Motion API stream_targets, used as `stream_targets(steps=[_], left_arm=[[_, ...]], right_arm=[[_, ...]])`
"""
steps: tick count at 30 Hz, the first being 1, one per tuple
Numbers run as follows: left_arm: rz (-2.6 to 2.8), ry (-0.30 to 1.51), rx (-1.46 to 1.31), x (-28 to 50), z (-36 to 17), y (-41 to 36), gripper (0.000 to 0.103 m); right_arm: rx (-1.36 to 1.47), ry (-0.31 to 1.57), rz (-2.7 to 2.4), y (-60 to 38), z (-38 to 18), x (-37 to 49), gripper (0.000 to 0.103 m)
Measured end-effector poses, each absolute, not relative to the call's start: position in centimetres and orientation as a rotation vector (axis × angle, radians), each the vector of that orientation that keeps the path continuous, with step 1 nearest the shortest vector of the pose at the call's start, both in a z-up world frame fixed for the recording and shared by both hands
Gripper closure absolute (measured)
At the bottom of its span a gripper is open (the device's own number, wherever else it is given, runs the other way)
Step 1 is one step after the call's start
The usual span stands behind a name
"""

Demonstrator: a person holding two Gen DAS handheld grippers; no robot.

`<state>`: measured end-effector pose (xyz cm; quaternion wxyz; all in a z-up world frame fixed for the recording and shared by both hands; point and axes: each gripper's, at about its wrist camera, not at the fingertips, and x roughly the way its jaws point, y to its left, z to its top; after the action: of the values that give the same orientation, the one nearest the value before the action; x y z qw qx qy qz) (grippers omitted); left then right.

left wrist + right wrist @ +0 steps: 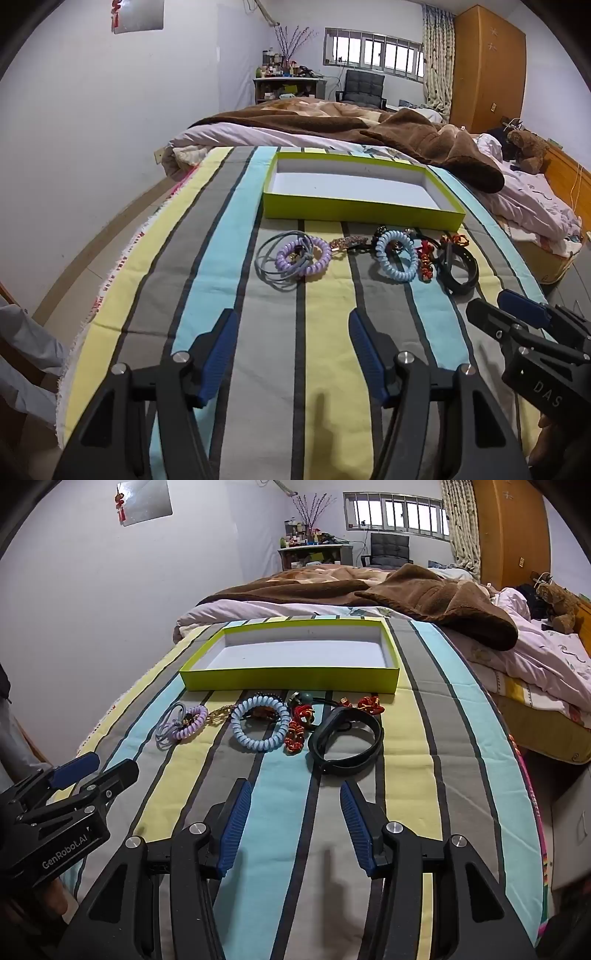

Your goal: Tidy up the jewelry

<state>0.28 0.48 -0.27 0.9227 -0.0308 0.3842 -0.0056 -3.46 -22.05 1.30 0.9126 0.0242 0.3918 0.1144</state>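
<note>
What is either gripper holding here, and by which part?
Nothing is held. The left gripper and right gripper are open above the striped cloth, short of the row of jewelry.

Striped cloth [266, 332] covers the near surface. Beyond its far edge lies a bed with a brown blanket [369, 125] over pale bedding [524, 199]. A teddy bear [528, 147] sits at the blanket's right. Behind the blanket stand a cluttered shelf [288, 83], a dark chair [364, 86] and a wooden wardrobe [487, 66].
</note>
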Motion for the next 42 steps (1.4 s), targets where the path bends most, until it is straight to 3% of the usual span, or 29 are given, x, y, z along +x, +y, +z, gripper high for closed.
stream_targets(steps=[42], left_arm=[[0.009, 0.777, -0.023, 0.3, 0.0, -0.1, 0.039]], right_arm=[[0.024, 0.802, 0.200, -21.9, 1.7, -3.6, 0.052]])
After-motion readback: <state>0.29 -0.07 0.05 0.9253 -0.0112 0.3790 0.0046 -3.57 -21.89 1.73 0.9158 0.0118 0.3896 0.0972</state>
